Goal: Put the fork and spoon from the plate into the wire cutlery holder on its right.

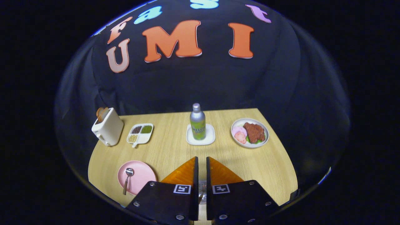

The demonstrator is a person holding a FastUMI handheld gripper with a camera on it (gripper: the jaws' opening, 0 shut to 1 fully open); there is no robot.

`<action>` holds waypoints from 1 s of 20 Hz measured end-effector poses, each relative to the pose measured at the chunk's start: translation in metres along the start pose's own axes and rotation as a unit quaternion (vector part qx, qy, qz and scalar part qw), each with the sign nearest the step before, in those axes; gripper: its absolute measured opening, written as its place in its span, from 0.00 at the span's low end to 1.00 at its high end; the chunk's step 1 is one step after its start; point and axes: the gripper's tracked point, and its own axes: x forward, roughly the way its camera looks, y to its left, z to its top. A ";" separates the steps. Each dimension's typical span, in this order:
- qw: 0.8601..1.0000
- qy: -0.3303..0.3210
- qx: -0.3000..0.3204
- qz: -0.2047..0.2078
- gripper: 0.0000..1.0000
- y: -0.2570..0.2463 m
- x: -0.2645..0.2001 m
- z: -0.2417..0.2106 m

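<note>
A pink plate [137, 176] lies on the wooden table just left of my fingers, and a metal spoon [127, 179] rests on its left half with the bowl pointing away from me. My gripper [202, 160] stands to the right of the plate. Its fingers are drawn almost together, leaving only a narrow slit, and nothing is held at the tips. Low in that slit, near the finger bases, a small piece of shiny metal [202, 194] shows. I cannot tell whether it is the fork or the wire holder.
Beyond the fingers a silver bottle [197, 122] stands on a white square coaster [200, 137]. A plate of food [250, 132] sits far right. At far left are a white toaster [107, 127] and a divided snack dish [140, 132].
</note>
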 end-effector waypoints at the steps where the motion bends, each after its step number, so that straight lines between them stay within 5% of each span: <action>1: 1.000 -0.028 0.000 -0.002 0.11 0.003 -0.005 0.014; 7: 0.989 -0.145 -0.009 -0.025 0.24 0.018 -0.039 0.072; 14: 0.975 -0.217 -0.015 -0.047 0.71 0.046 -0.065 0.106; 20: 0.965 -0.260 0.003 -0.045 0.92 0.077 -0.081 0.124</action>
